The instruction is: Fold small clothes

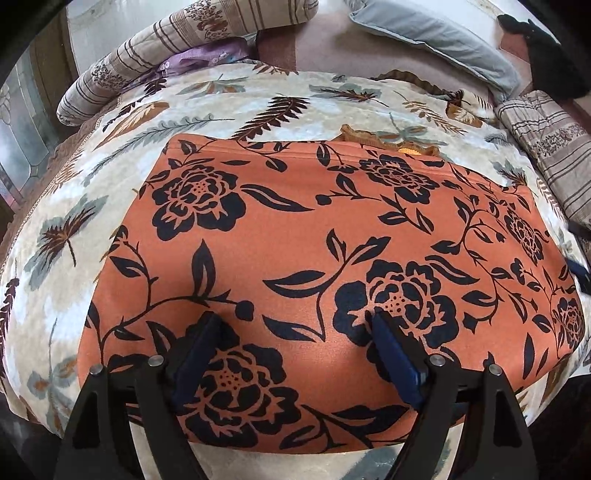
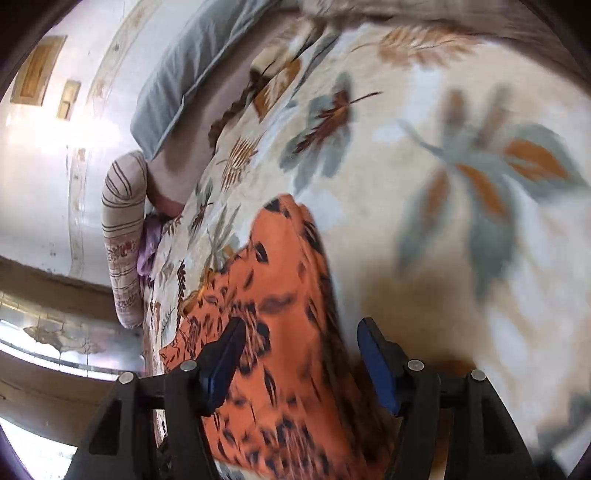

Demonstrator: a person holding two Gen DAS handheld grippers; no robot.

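The orange garment w/ black rose-and-vine print (image 1: 314, 236) is lying flat on the bed, folded into a rough rectangle, sitting on top of the cream bedspread w/ grey and rust leaf pattern (image 1: 155, 122). Its far edge is straight, and a bit of brown frilly trim (image 1: 365, 138) pokes out right behind that edge.

Left gripper (image 1: 295, 325) hangs over the near part of the orange fabric, pointing steeply down. Jaws are spread wide, blue pads (image 1: 391, 354) well apart, nothing pinched between them, just flat cloth underneath. Can't tell if the tips actually touch the fabric.

Right gripper (image 2: 299, 328) is over by the garment's edge in the right wrist view (image 2: 280, 295), pic's pretty blurry. Jaws are apart, about medium wide, not clamped on anything. One blue pad (image 2: 225, 354) sits over the orange cloth, the other over the bedspread (image 2: 424, 240) side, w/ the cloth's edge running between them. Fabric looks a bit rumpled at that edge but the blur makes it hard to say more.

Around the bed: a grey-blue pillow (image 1: 436, 33) at the far side, a beige striped quilt roll w/ floral bands (image 1: 147, 62) at the far left, w/ something purple (image 1: 207, 55) tucked by it.
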